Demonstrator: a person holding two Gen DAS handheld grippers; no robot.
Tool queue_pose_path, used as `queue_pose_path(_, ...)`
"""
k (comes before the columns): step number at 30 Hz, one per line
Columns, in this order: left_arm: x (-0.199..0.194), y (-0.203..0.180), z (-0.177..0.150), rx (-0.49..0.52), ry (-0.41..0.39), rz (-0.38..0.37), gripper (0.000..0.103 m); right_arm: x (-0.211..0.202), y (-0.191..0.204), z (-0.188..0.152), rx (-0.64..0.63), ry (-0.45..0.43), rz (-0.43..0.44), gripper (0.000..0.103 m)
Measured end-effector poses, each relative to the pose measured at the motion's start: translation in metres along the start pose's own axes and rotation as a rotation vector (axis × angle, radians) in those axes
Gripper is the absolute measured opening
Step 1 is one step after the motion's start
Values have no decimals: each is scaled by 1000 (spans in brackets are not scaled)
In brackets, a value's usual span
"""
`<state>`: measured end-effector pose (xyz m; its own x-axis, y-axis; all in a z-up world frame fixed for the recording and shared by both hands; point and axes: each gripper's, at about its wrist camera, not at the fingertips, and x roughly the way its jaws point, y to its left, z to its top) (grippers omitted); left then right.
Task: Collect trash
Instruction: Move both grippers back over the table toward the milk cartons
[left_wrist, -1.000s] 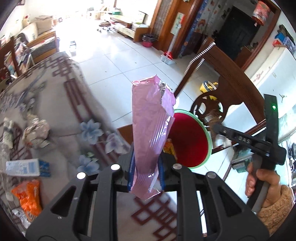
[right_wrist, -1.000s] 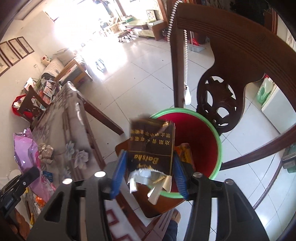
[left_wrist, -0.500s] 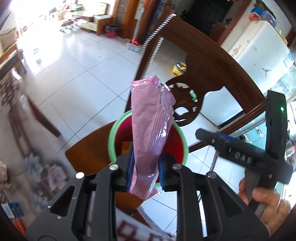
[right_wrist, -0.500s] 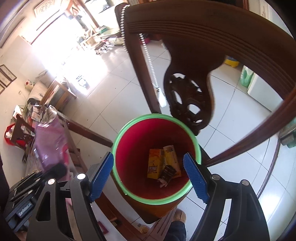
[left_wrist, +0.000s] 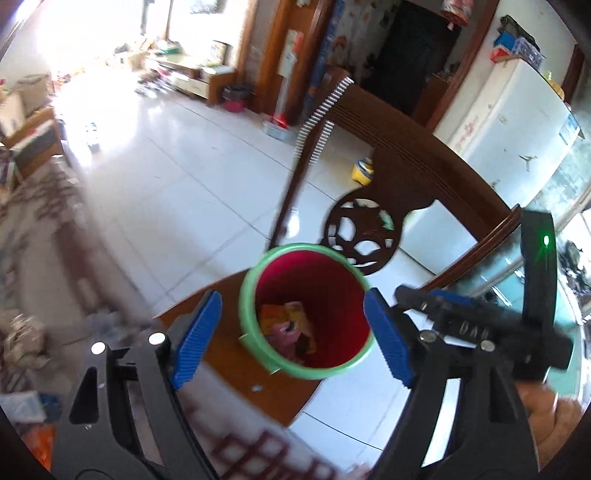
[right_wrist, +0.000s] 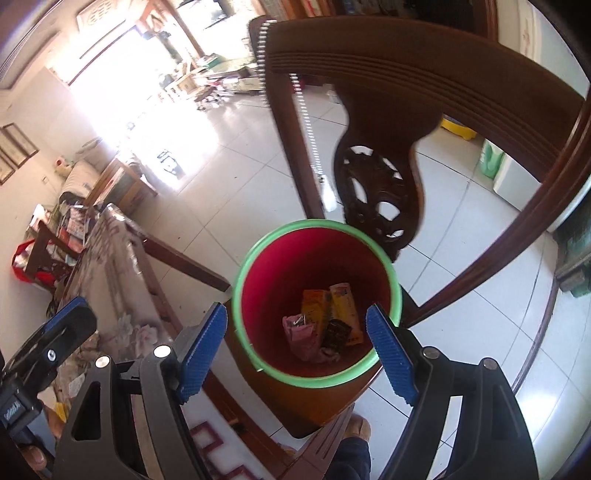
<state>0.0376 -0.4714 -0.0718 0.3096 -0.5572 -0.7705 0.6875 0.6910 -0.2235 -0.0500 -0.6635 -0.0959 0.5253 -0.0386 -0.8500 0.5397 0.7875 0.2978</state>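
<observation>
1. Pink wrapper (right_wrist: 301, 338) that my left gripper (left_wrist: 291, 332) pinched upright half a second ago now lies in the red bin (right_wrist: 280, 273), which stands on the chair seat (right_wrist: 314, 402).
2. My left jaws have just been opening and stand wide with nothing between them; my right gripper (right_wrist: 295, 339) also gapes empty, its dark packet (right_wrist: 334, 332) dropped earlier.
3. Crumpled, the wrapper's long axis runs roughly up-down in the right view, torn foil end uppermost.
4. Motion blur smears the desk (left_wrist: 33, 236) in the left view; the wrapper's lower end is hard to make out.
</observation>
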Motion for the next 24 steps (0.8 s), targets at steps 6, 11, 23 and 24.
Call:
queue_pose_path(6,-68,55,-50,-145,-49,141,79,-10,51,-23,-113,5,52,78)
queue_pose_path(11,-105,102,-89,-257,-45,241,79,-5,94,-49,-194,50,87,78)
queue_pose_path(23,-208,215,-193,-470,-48,429,79,5,230,-143,-421,159,194,80)
queue_pose_path(24,-218,226,-205,-487,-48,446,79,7,241,-153,-445,175,202,80)
